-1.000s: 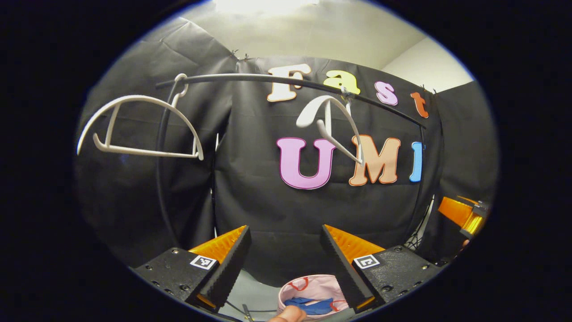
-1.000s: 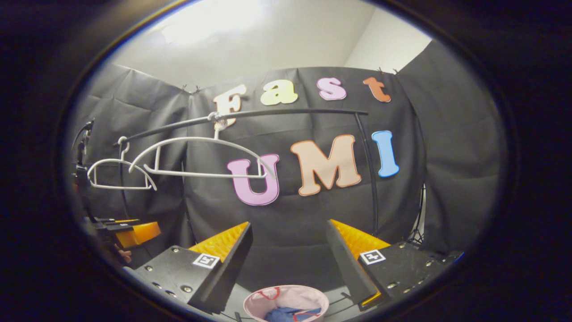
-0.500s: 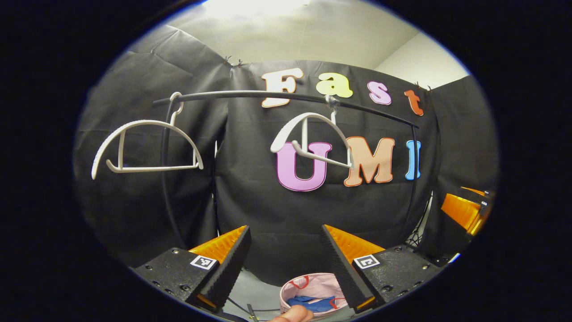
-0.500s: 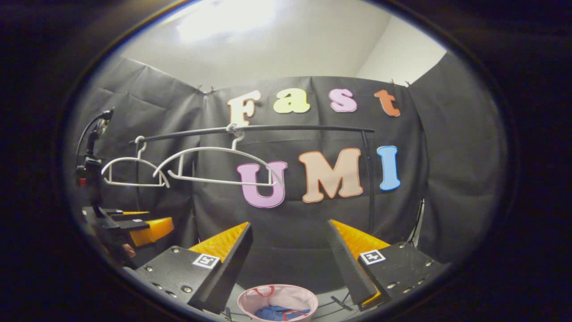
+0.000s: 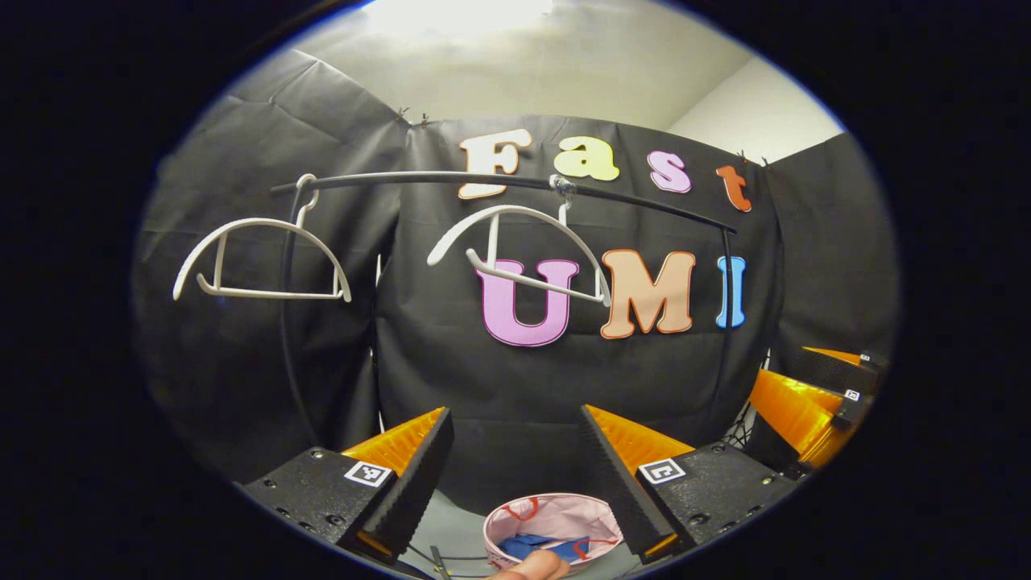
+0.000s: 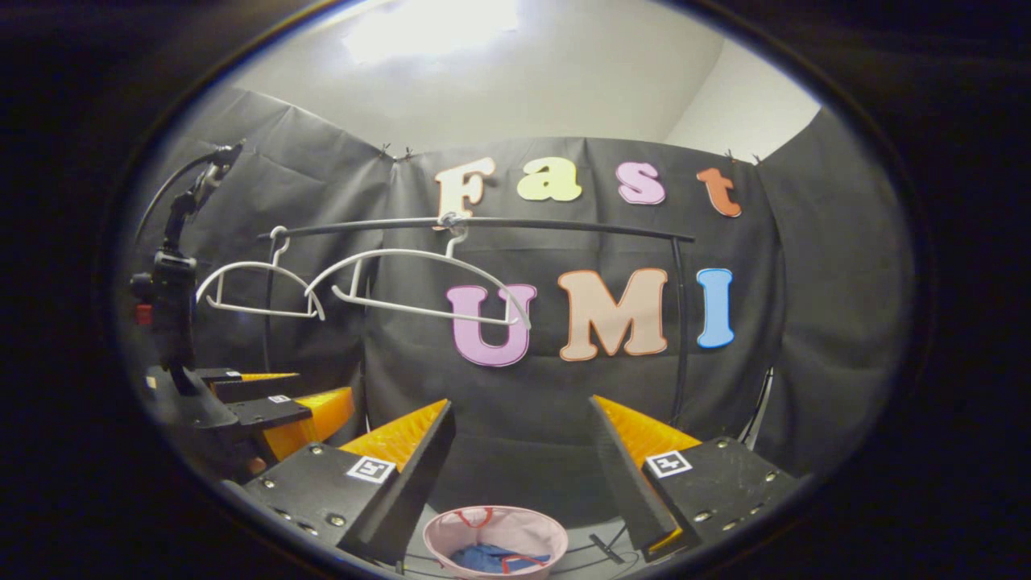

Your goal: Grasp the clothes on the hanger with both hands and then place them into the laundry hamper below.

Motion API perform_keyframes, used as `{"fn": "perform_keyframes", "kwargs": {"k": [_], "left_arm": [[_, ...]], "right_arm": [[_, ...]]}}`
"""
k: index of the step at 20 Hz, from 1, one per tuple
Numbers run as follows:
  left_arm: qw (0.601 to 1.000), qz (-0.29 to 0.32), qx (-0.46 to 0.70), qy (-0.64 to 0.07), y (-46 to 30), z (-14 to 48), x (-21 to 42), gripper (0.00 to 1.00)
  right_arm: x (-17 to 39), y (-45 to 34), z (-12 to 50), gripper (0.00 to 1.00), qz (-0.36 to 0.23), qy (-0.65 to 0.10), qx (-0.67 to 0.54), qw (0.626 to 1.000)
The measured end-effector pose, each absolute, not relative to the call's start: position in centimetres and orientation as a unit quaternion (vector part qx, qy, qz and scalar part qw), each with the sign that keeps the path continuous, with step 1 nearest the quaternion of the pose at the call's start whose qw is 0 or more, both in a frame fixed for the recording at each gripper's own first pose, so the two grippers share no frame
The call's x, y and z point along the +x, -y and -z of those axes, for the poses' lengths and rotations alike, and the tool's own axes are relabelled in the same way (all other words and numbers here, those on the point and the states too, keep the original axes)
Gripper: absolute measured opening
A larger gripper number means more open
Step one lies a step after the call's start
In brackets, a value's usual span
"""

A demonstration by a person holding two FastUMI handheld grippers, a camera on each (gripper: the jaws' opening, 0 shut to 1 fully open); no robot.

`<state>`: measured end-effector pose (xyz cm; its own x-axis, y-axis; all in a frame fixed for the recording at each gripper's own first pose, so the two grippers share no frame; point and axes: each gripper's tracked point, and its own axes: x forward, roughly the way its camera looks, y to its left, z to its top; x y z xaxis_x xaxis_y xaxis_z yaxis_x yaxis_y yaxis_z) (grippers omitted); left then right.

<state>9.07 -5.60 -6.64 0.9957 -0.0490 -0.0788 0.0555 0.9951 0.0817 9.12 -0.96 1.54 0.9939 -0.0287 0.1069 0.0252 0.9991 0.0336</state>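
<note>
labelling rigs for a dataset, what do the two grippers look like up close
Each gripper, left and right, has two wedge-shaped fingers with ribbed inner faces, mounted on black blocks dotted with screws. Each block carries a small square black-and-white marker. In the right gripper view, the left gripper's body carries an upright black mount with a cable curving from its top.

The left gripper (image 5: 515, 475) had black angular blocks studded with small silver screws, each bearing a square white tag with a black pattern. The right gripper (image 6: 522, 475) matched it. Ridged wedge-shaped fingers (image 6: 403, 439) rose from the blocks.
</note>
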Motion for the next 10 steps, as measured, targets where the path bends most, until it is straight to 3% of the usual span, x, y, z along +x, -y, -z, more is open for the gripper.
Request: {"fn": "perform_keyframes", "kwargs": {"k": [10], "left_arm": [[0.999,0.002,0.051,-0.012,4.1,5.6,9.2,0.94]], "right_arm": [[9.1,1.2,-1.1,0.94,-0.003,0.077,0.033,0.996]]}}
